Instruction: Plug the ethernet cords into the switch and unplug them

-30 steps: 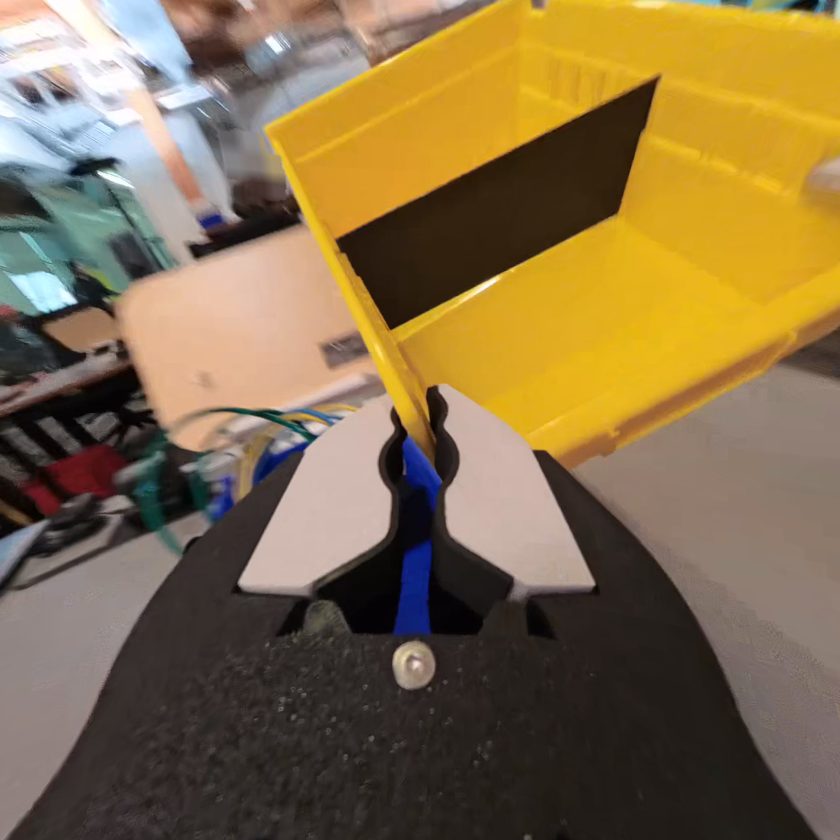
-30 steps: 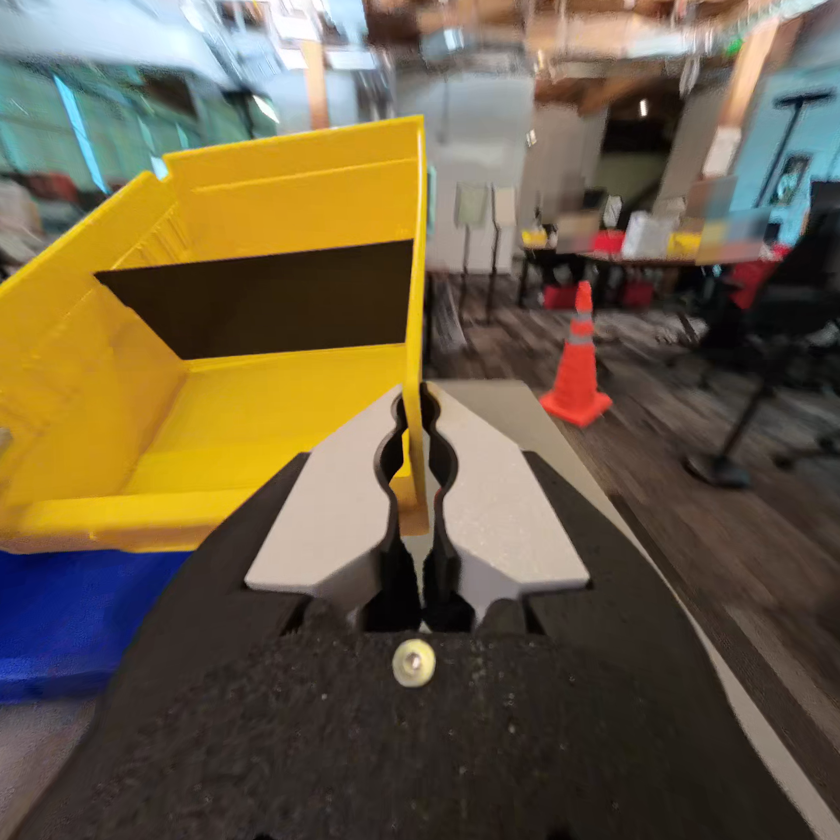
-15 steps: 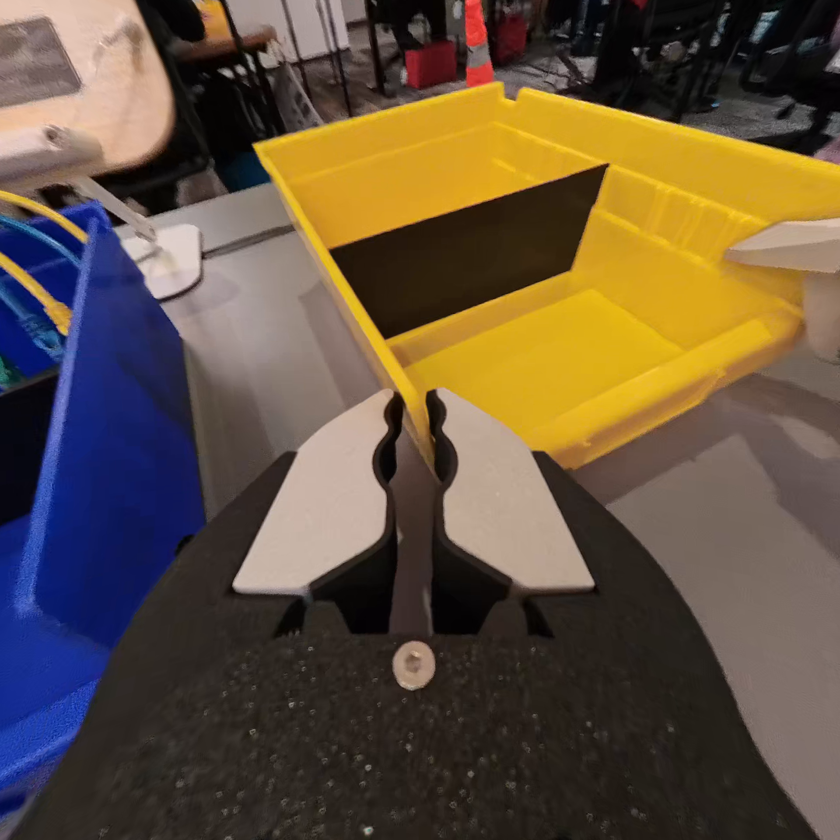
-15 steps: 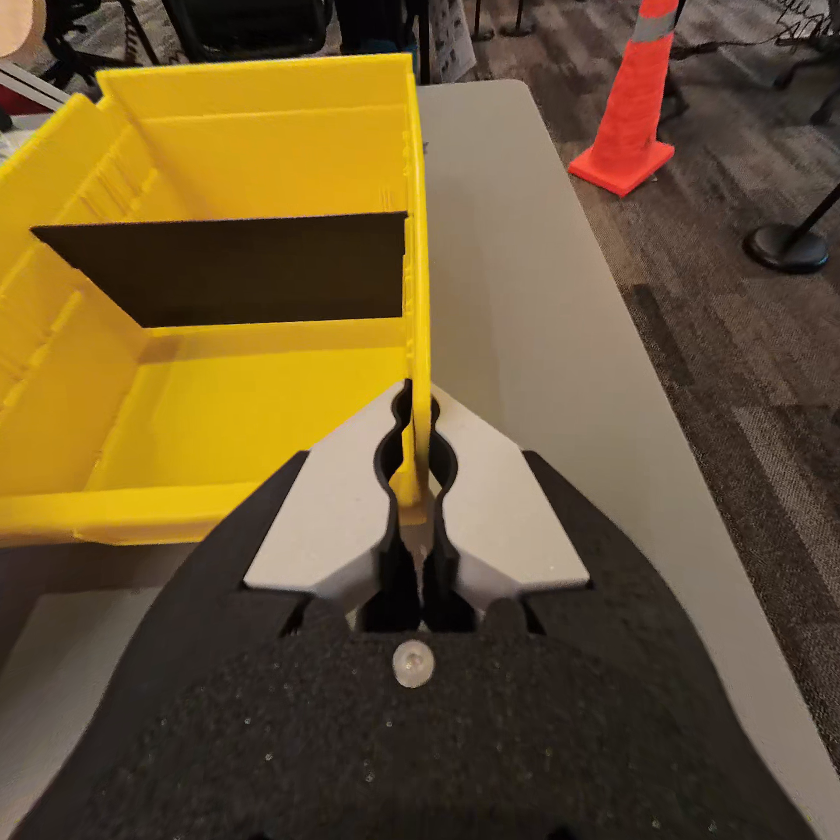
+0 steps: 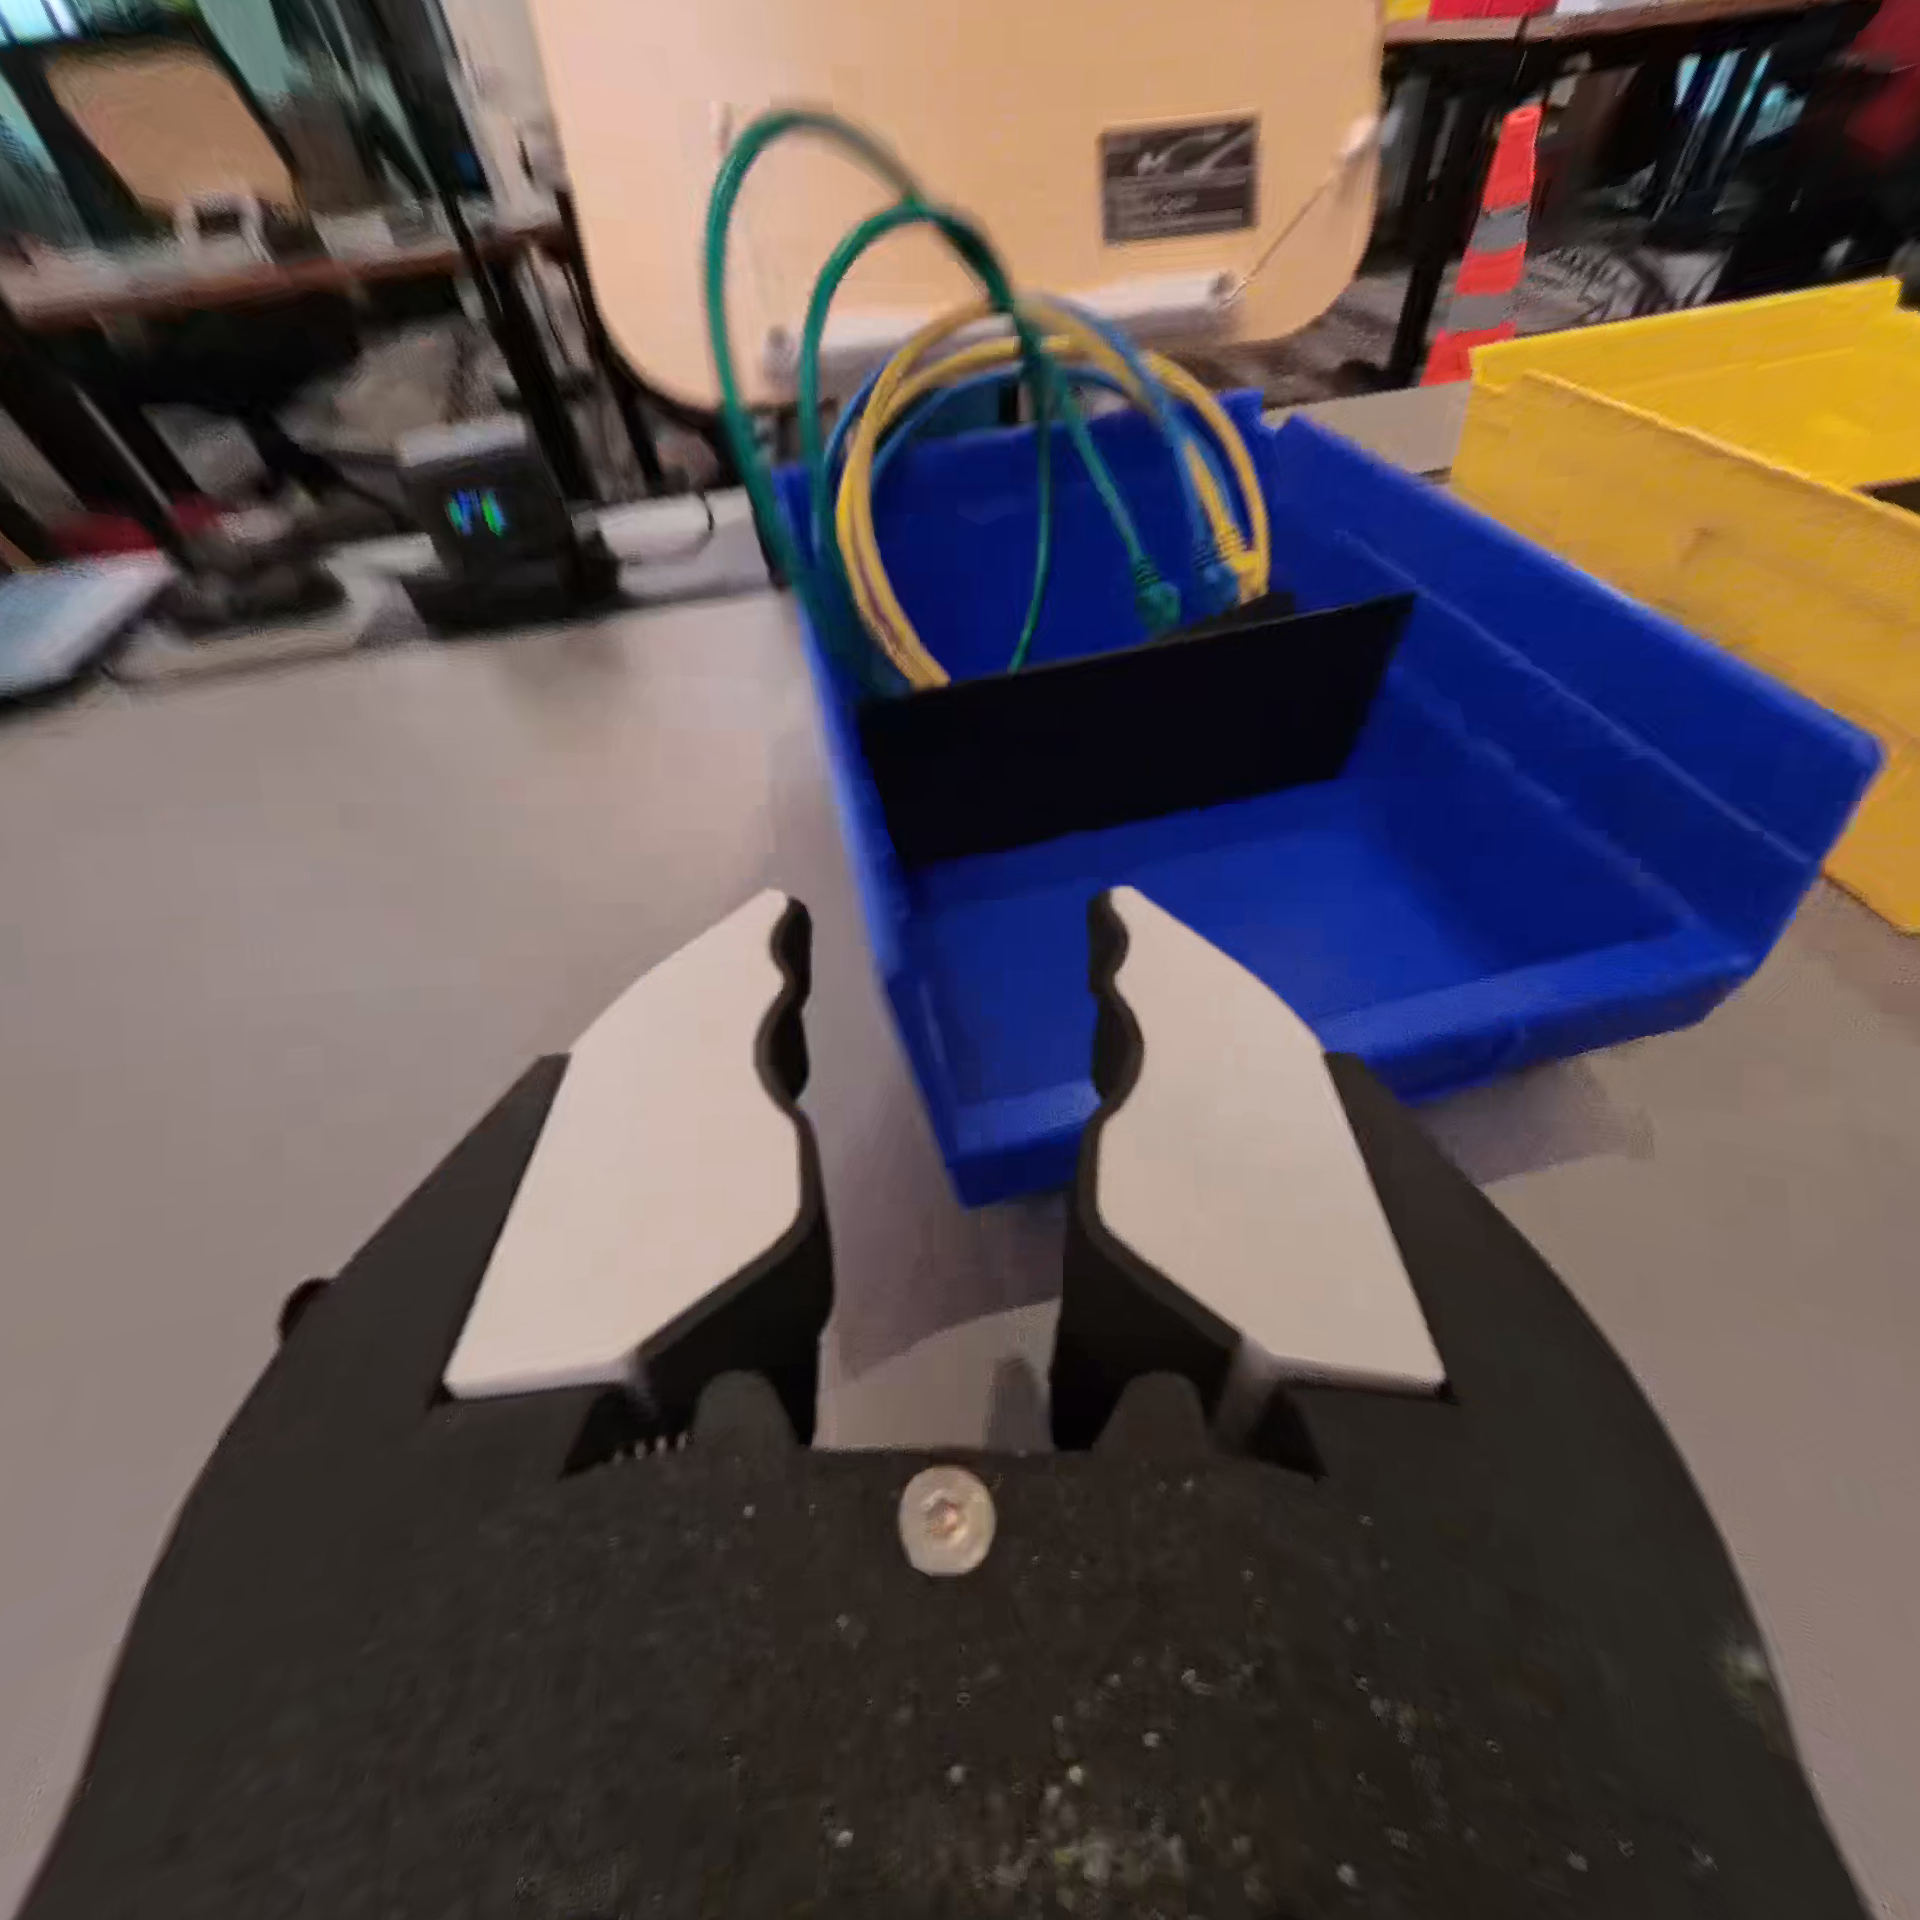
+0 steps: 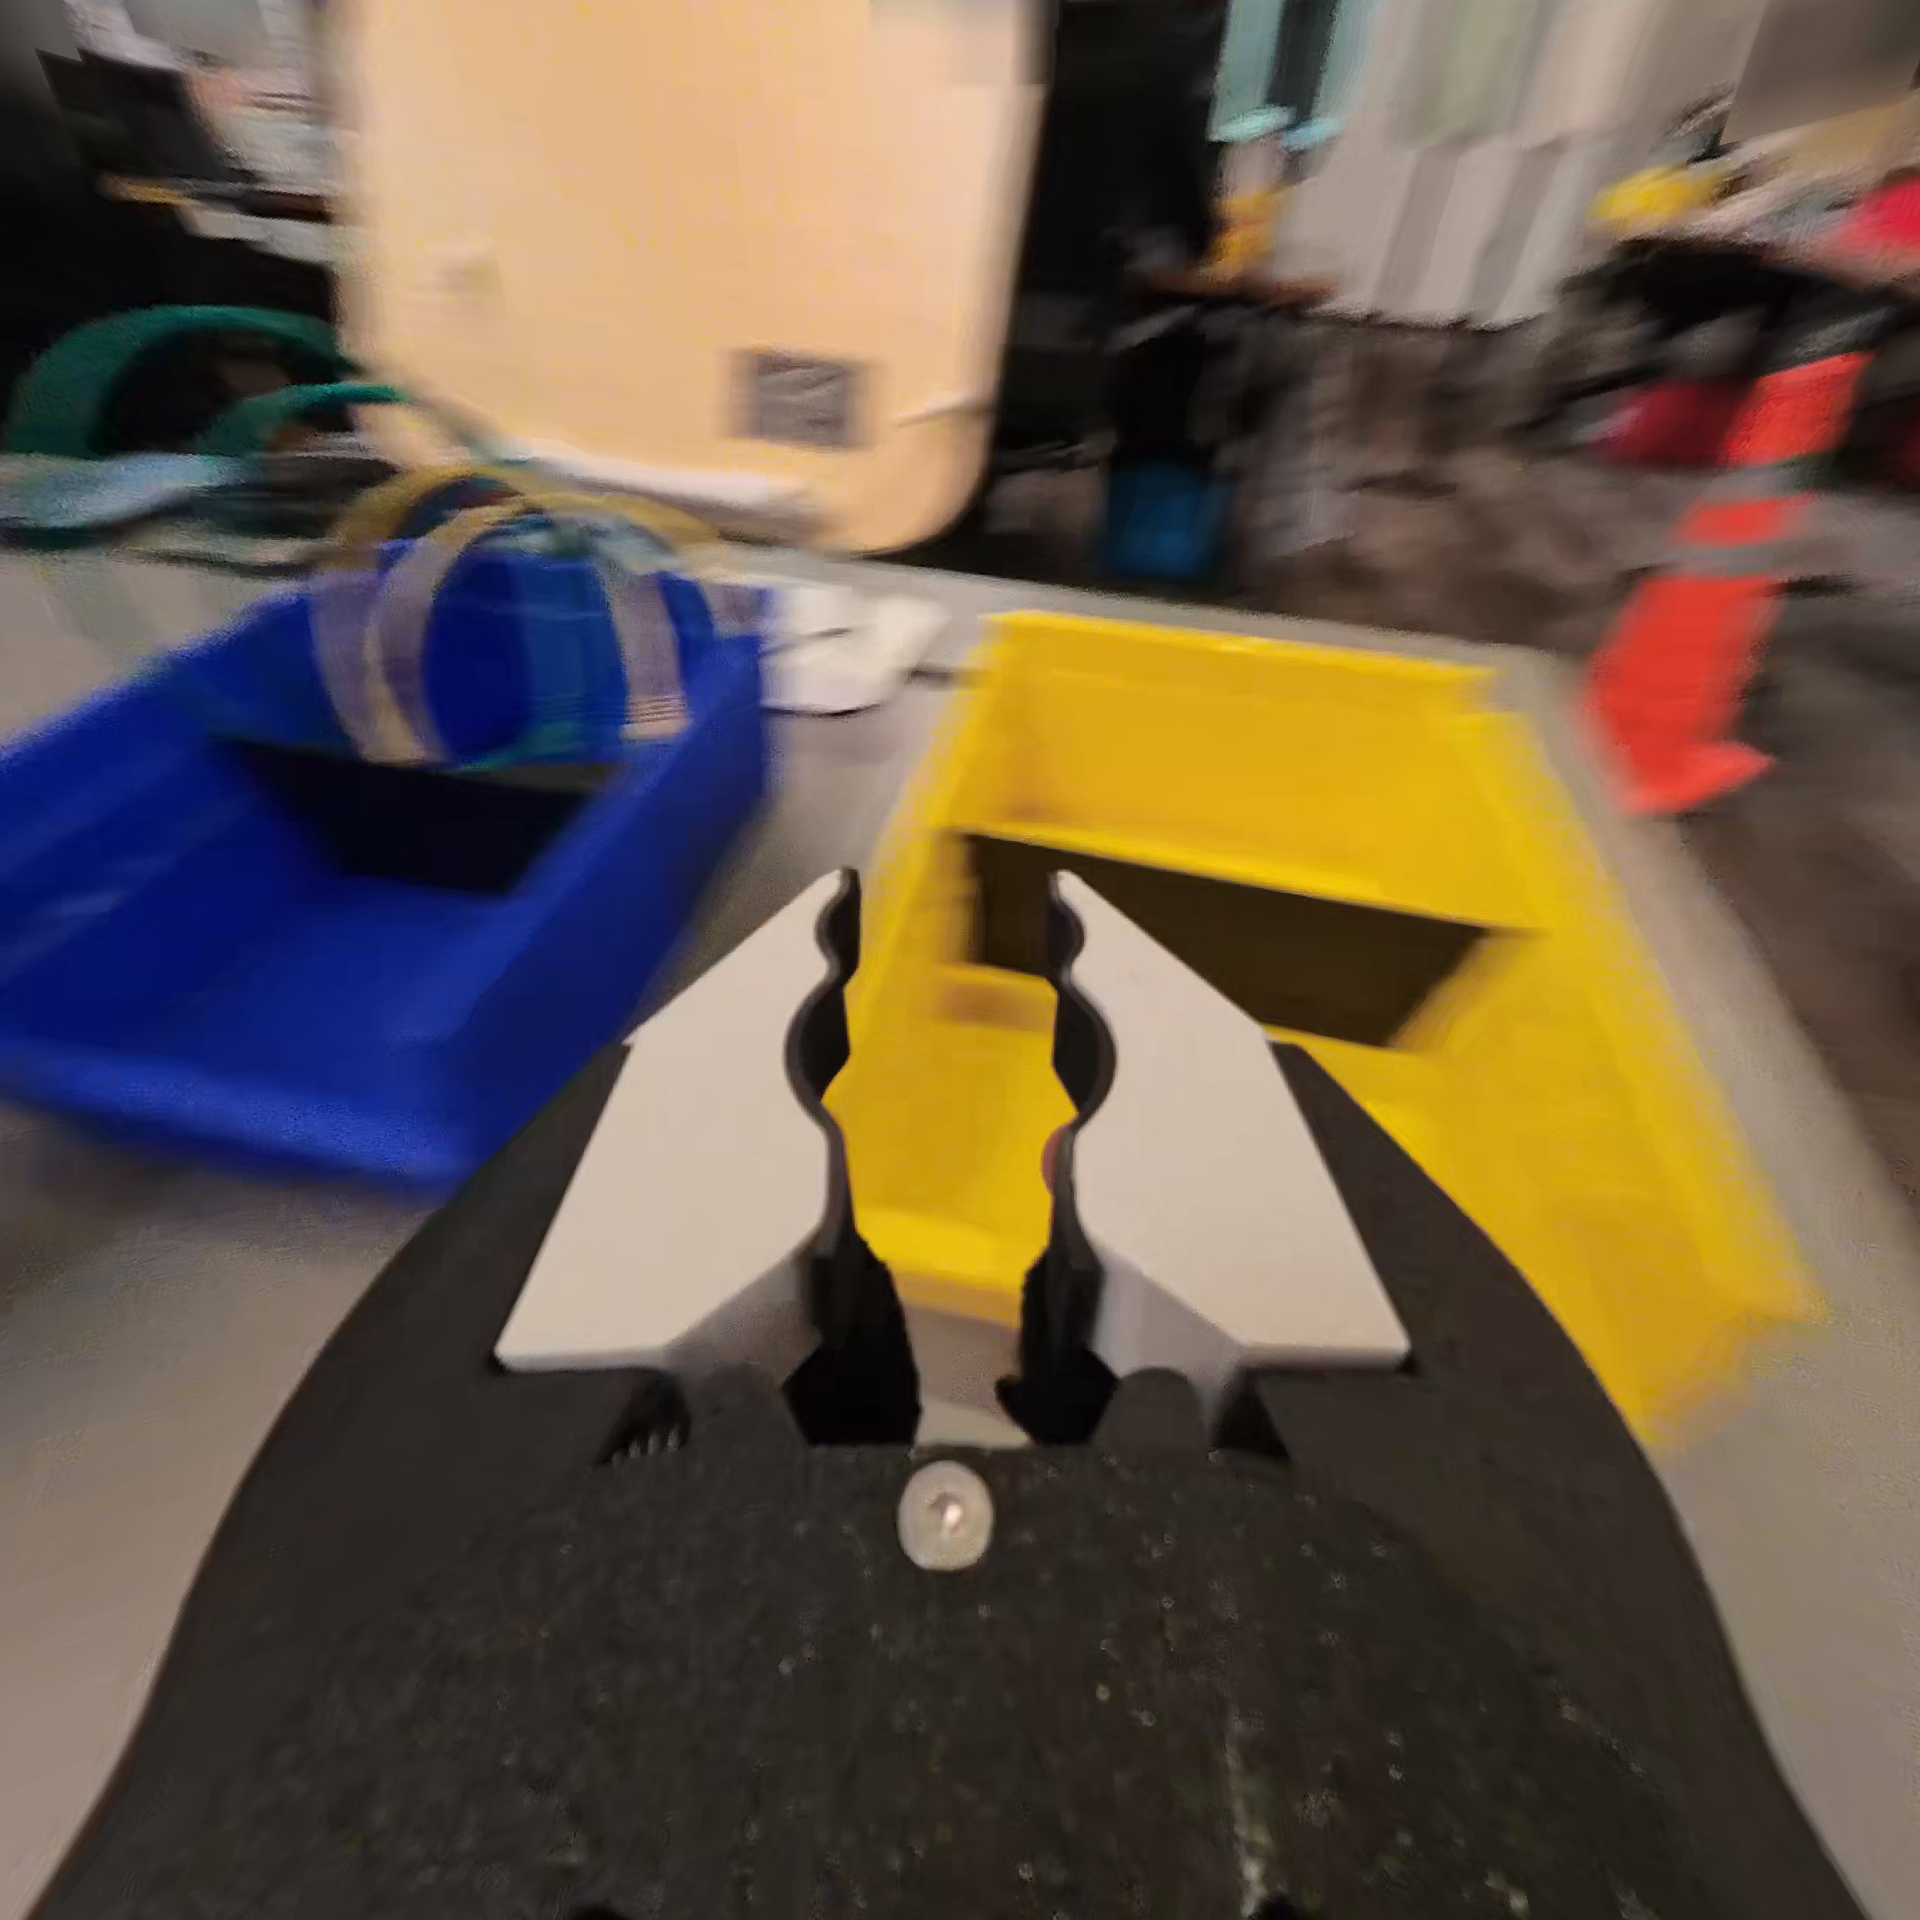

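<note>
Several ethernet cords, green [image 5: 831,270], yellow [image 5: 883,499] and blue [image 5: 1174,436], arch out of the back part of a blue bin [image 5: 1558,665], behind its black divider [image 5: 1132,727]. Their plug ends hang down behind the divider. My left gripper [image 5: 948,914] is open and empty, just in front of the blue bin's near left corner. My right gripper [image 6: 954,888] is open and empty, in front of the yellow bin [image 6: 1299,727], whose left wall shows between my fingers without touching them. The right wrist view is blurred.
The yellow bin [image 5: 1683,488] stands right of the blue bin [image 6: 208,935] on the grey table [image 5: 364,883]. A beige panel [image 5: 935,156] stands behind the table. An orange cone [image 6: 1714,644] stands on the floor at the right.
Both grippers were shut on the yellow bin's side walls and lowered it onto the table. Both have now opened and drawn back; the left view has swung to the blue bin.
</note>
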Demonstrator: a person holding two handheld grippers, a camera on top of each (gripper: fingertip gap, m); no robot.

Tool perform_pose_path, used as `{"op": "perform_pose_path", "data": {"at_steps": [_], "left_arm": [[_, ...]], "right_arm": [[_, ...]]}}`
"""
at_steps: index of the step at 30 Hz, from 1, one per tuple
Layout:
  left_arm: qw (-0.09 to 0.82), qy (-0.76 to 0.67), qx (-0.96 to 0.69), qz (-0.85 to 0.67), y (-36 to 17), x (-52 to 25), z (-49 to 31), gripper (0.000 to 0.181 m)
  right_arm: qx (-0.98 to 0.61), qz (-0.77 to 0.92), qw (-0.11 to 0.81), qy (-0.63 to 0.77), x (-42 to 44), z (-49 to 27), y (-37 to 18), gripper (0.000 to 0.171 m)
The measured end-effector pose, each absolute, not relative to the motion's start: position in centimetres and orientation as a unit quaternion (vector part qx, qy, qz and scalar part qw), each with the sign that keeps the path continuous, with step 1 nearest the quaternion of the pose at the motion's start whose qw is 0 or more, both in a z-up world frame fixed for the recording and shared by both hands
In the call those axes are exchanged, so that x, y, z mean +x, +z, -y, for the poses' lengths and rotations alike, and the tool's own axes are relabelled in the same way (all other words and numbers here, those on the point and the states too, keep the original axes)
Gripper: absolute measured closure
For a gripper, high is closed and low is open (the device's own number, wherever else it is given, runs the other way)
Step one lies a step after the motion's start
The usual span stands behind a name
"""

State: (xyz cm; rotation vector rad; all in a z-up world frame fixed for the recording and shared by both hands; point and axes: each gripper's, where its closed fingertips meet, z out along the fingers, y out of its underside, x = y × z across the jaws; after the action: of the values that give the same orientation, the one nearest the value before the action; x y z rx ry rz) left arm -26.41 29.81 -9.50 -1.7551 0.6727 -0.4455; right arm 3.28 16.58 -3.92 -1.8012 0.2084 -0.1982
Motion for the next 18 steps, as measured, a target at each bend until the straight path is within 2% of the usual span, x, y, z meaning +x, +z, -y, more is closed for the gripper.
{"op": "perform_pose_path", "data": {"at_steps": [2,4,7,8,9,10,12,18], "left_arm": [[0.527,-0.233,-0.767,-0.280,-11.3,-26.3,-30.7,0.129],[0.501,-0.236,-0.769,-0.320,-12.7,-25.2,-30.5,0.125],[0.518,-0.186,-0.764,-0.338,-14.1,-24.5,-31.4,0.144],[0.520,-0.174,-0.768,-0.331,-14.2,-24.5,-31.8,0.150],[0.517,-0.173,-0.774,-0.322,-14.2,-24.6,-32.1,0.156],[0.510,-0.179,-0.781,-0.311,-14.1,-24.9,-32.4,0.168],[0.510,-0.172,-0.784,-0.309,-13.9,-25.6,-33.1,0.175],[0.545,-0.155,-0.754,-0.333,-10.6,-32.4,-37.1,0.177]], "right_arm": [[-0.801,-0.065,0.595,0.019,-4.5,-19.8,-7.0,0.132],[-0.826,-0.057,0.561,-0.022,-7.2,-21.7,-11.1,0.126],[-0.838,-0.056,0.541,-0.044,-9.0,-23.8,-13.9,0.130],[-0.839,-0.057,0.540,-0.036,-9.6,-24.4,-14.3,0.132],[-0.836,-0.078,0.539,-0.069,-8.8,-24.8,-14.5,0.142],[-0.830,-0.103,0.535,-0.120,-7.3,-24.8,-14.4,0.166],[-0.828,-0.112,0.538,-0.116,-8.0,-25.3,-14.0,0.169],[-0.809,-0.117,0.565,-0.111,-15.2,-28.4,-12.8,0.167]]}}
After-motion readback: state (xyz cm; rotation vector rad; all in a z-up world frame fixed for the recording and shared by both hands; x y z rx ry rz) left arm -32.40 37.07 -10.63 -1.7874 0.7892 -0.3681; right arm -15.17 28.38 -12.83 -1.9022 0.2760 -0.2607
